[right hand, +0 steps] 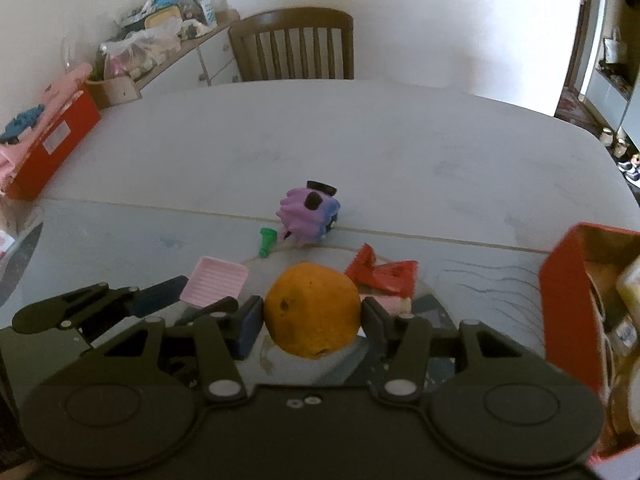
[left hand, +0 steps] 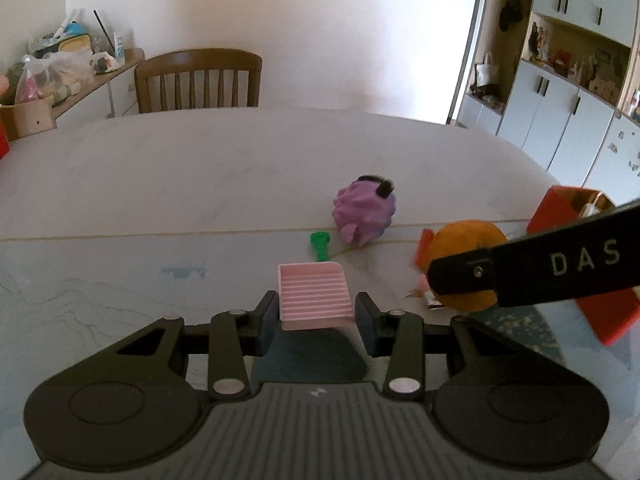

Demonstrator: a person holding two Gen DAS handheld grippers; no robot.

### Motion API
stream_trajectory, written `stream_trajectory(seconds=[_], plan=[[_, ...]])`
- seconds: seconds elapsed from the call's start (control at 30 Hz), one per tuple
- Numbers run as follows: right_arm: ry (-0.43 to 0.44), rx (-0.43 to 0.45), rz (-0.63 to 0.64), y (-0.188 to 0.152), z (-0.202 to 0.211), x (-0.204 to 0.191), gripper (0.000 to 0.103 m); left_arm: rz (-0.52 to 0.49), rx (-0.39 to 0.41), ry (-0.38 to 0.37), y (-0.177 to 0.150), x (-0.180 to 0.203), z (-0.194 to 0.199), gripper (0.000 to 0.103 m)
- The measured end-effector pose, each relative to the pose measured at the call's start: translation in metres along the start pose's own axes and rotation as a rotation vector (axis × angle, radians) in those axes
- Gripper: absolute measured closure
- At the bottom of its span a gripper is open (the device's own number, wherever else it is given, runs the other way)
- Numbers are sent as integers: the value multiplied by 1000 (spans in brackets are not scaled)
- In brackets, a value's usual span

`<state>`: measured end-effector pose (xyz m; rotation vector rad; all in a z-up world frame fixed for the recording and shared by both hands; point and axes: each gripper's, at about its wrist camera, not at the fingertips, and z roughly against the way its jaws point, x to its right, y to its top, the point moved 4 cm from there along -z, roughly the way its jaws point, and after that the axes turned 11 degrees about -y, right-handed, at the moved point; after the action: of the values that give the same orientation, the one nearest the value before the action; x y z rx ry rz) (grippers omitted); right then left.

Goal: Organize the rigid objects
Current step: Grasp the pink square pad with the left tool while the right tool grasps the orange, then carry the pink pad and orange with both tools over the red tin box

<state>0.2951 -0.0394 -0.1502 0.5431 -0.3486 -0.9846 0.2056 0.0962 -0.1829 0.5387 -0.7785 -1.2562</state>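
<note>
My left gripper [left hand: 316,316] is shut on a pink ridged tray [left hand: 314,294] and holds it just above the table; the tray also shows in the right wrist view [right hand: 216,284]. My right gripper [right hand: 314,314] is shut on an orange [right hand: 314,310], which also shows in the left wrist view [left hand: 466,258] behind my right gripper's finger. A purple toy [left hand: 366,210] and a green peg [left hand: 319,245] lie on the table ahead; both show in the right wrist view, the toy [right hand: 308,214] behind the peg [right hand: 266,242].
A red box [right hand: 568,312] with items stands at the right, another red box [right hand: 56,140] at the far left. Red wrapper pieces [right hand: 384,272] lie beyond the orange. A wooden chair [left hand: 198,80] stands behind the table [left hand: 160,184].
</note>
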Motion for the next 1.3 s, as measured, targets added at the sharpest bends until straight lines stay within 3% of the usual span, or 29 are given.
stream_trajectory(seconds=[0.33, 0.7, 0.93, 1.3], plan=[[3, 49, -45, -12, 45, 30, 51, -20, 44, -47, 11, 37, 38, 62], [8, 93, -100, -37, 82, 89, 50, -54, 55, -67, 18, 92, 54, 62], [-20, 99, -145, -53, 92, 146, 50, -108, 83, -65, 24, 144, 49, 62], [-85, 126, -170, -69, 92, 225, 50, -158, 57, -105, 41, 219, 9, 62]])
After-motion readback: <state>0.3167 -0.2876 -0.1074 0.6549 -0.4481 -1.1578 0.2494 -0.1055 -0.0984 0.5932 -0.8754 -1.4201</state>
